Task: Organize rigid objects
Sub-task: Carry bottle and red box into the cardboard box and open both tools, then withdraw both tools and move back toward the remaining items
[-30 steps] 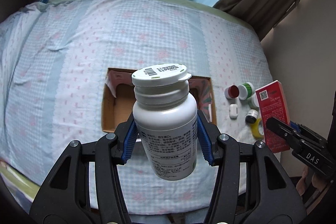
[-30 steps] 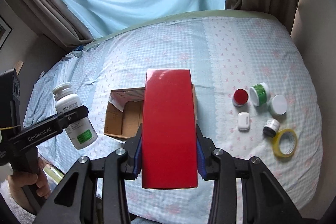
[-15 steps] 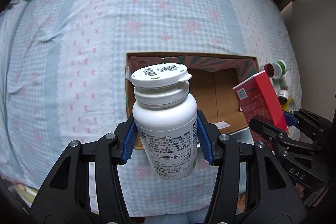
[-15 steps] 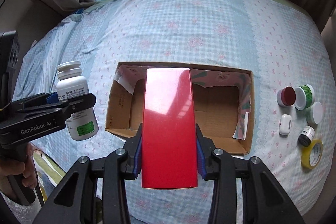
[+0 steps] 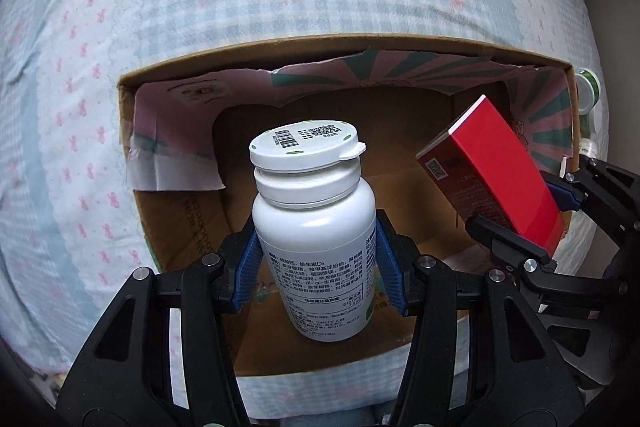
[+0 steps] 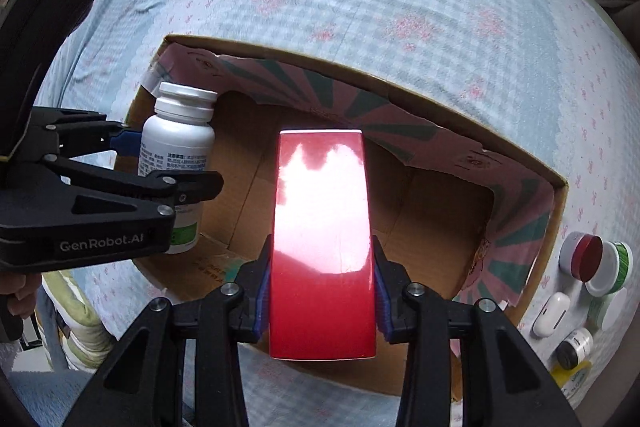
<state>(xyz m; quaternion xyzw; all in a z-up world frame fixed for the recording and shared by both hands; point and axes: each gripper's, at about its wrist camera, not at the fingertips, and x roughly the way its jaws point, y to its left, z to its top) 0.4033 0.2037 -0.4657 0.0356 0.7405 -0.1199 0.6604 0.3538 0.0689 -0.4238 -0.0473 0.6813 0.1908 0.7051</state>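
Left hand-held gripper (image 5: pixel 316 267): blue pads clamped on white pill bottle (image 5: pixel 314 227), upright, held over left part of open cardboard box (image 5: pixel 320 47) on bed. Right hand-held gripper (image 6: pixel 322 291): closed on red carton (image 6: pixel 322 235), over box centre. Small jars (image 6: pixel 592 259) on the bedspread, right of box.

cardboard box (image 6: pixel 558 187) interior floor bare, white bottle (image 6: pixel 178 151) crowding left wall, red box (image 6: pixel 322 239) mid-opening, small jars (image 6: pixel 600 263) beside right wall

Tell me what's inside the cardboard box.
The cardboard box shows bare floor and patterned lining, nothing resting there. The white bottle and red box, held over it, hide some floor.
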